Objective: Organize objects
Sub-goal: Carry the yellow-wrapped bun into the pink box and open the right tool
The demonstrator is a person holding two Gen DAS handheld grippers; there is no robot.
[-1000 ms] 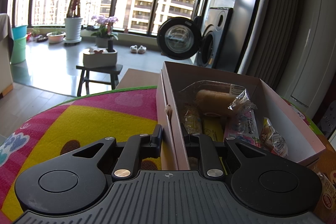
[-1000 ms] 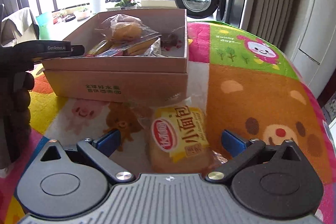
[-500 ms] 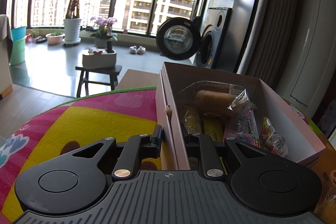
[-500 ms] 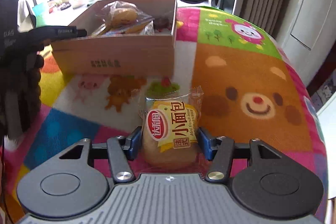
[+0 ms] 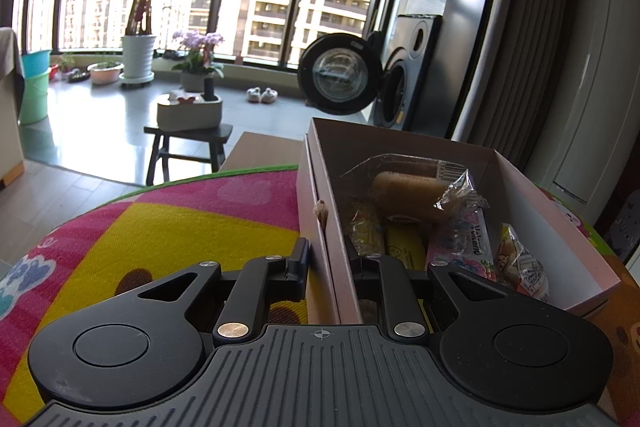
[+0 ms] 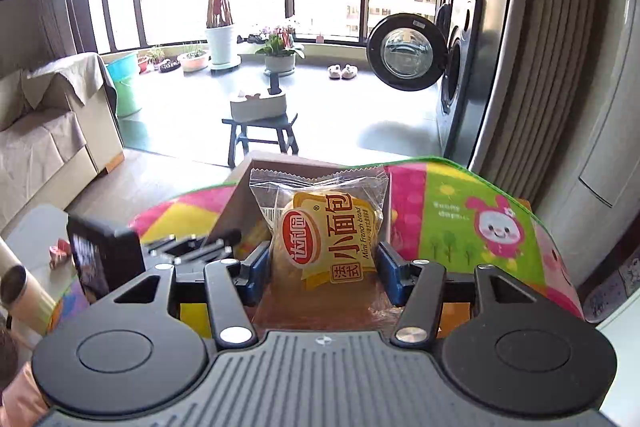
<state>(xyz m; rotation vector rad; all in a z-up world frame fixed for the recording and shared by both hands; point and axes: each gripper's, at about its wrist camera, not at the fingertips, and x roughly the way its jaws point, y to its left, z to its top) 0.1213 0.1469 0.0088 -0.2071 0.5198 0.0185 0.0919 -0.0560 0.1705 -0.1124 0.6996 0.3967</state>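
Right wrist: claw (image 6: pixel 320 267) around bread packet (image 6: pixel 326 239)

Matt cardboard box (image 5: pixel 400 143), glossy clear plastic bread wrapper (image 6: pixel 320 187), woven cloth mat (image 5: pixel 180 227), matt black plastic hand-held gripper (image 6: pixel 324 263)

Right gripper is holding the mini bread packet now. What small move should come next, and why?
Probably carry the mini French bread packet, clamped in the right gripper, forward over the open cardboard box and release it there; the left gripper pinches the box wall, steadying it.
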